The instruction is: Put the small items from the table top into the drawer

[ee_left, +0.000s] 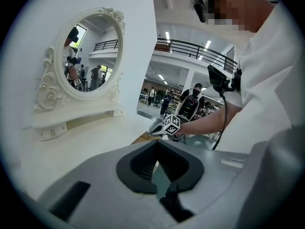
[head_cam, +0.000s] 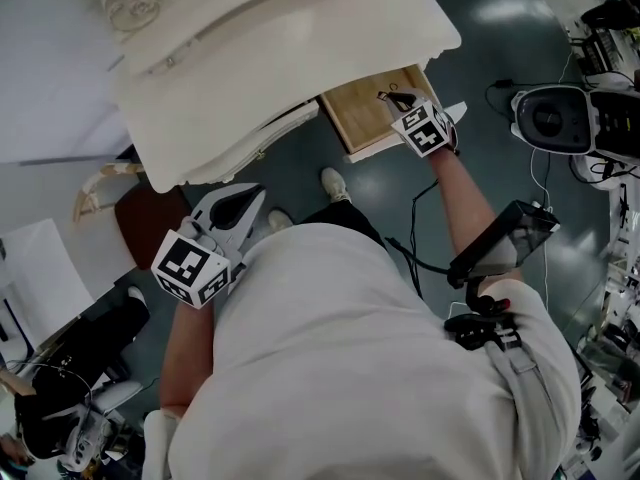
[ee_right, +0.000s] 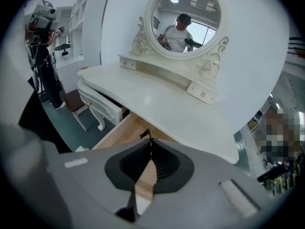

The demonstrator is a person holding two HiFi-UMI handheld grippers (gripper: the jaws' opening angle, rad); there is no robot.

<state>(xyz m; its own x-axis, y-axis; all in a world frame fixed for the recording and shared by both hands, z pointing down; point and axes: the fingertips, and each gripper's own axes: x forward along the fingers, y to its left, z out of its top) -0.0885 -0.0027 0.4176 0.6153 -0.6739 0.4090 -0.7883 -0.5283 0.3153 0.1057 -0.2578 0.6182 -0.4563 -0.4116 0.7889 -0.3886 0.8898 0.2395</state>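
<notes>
The white dressing table [head_cam: 250, 78] has its wooden drawer [head_cam: 370, 118] pulled out at the right. My right gripper [head_cam: 400, 103] hangs over the drawer's inside, shut on a small black item [head_cam: 390, 96]. In the right gripper view that small black item [ee_right: 144, 135] pokes out at the closed jaw tips of the right gripper [ee_right: 150, 142], above the drawer's wooden floor [ee_right: 126, 130]. My left gripper [head_cam: 250, 196] is held low in front of the table's edge, shut with nothing in it. The left gripper [ee_left: 157, 143] points along the table top [ee_left: 81, 151] toward the right gripper [ee_left: 159, 126].
An oval mirror [ee_right: 188, 18] in a carved white frame stands at the back of the table. A white side drawer [ee_right: 102, 106] stands slightly open at the left. A brown stool [head_cam: 150, 223] sits under the table's left end. Equipment and cables [head_cam: 560, 118] lie on the floor at right.
</notes>
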